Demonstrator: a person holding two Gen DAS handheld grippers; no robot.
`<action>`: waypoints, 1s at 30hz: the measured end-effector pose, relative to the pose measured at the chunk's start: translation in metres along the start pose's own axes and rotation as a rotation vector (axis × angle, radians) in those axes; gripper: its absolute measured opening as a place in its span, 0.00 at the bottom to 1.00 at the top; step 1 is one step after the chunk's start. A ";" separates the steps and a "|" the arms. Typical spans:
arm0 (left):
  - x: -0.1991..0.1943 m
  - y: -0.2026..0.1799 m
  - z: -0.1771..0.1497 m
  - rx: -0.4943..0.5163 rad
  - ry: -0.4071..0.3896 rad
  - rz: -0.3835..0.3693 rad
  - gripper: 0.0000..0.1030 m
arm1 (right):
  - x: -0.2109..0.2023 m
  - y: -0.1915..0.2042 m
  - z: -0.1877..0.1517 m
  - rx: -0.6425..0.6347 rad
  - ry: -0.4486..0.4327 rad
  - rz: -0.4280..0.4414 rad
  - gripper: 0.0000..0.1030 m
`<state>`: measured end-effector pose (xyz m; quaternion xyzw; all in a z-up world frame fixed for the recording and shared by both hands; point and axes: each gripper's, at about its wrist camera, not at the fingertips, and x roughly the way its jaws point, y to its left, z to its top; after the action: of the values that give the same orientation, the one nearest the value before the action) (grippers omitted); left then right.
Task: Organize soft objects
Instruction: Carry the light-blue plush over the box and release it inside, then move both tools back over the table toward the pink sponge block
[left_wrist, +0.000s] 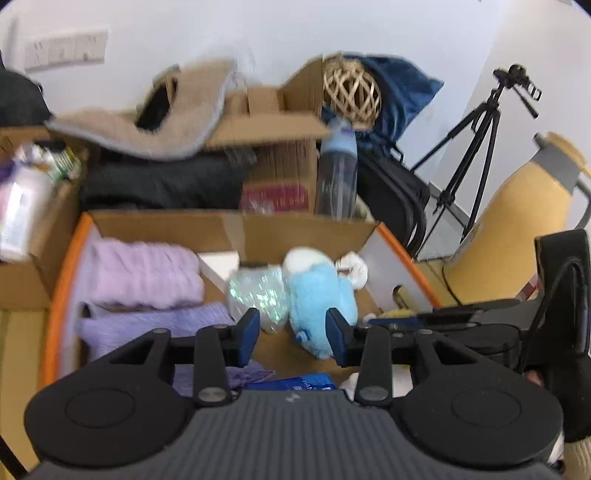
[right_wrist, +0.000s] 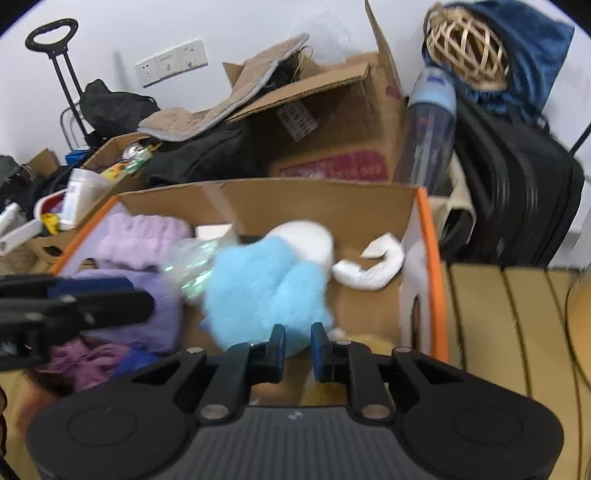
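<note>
An orange-rimmed cardboard box (left_wrist: 59, 295) (right_wrist: 430, 258) holds a light blue and white plush (left_wrist: 317, 295) (right_wrist: 266, 288). Folded lilac knits (left_wrist: 144, 273) (right_wrist: 140, 236), a shiny iridescent pouch (left_wrist: 258, 291) and a white soft piece (left_wrist: 354, 269) (right_wrist: 373, 266) also lie in it. My left gripper (left_wrist: 291, 338) (right_wrist: 140, 299) hovers over the box's near side, jaws apart, nothing between them. My right gripper (right_wrist: 297, 345) (left_wrist: 373, 319) is just right of the plush. Its jaws stand a narrow gap apart and the plush shows behind them, not pinched.
Behind the box stand an open carton (right_wrist: 332, 122) draped with a beige mat (left_wrist: 166, 122), a water bottle (left_wrist: 338, 173), a wicker ball (left_wrist: 351, 92) on blue cloth and black bags. A tripod (left_wrist: 480, 140) and a yellow jug (left_wrist: 517, 221) are at right.
</note>
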<state>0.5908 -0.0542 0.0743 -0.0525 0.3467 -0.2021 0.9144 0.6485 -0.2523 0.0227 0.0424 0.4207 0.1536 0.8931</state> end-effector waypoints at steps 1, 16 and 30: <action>-0.012 -0.001 0.003 0.008 -0.014 0.005 0.40 | -0.008 0.002 0.001 0.010 0.007 0.013 0.16; -0.260 -0.051 -0.034 0.197 -0.371 0.194 0.83 | -0.270 0.064 -0.021 -0.146 -0.340 -0.103 0.67; -0.390 -0.067 -0.348 0.066 -0.527 0.346 1.00 | -0.354 0.127 -0.368 -0.286 -0.633 -0.081 0.90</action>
<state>0.0765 0.0581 0.0667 -0.0138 0.0948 -0.0339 0.9948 0.1250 -0.2616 0.0734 -0.0544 0.0986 0.1546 0.9815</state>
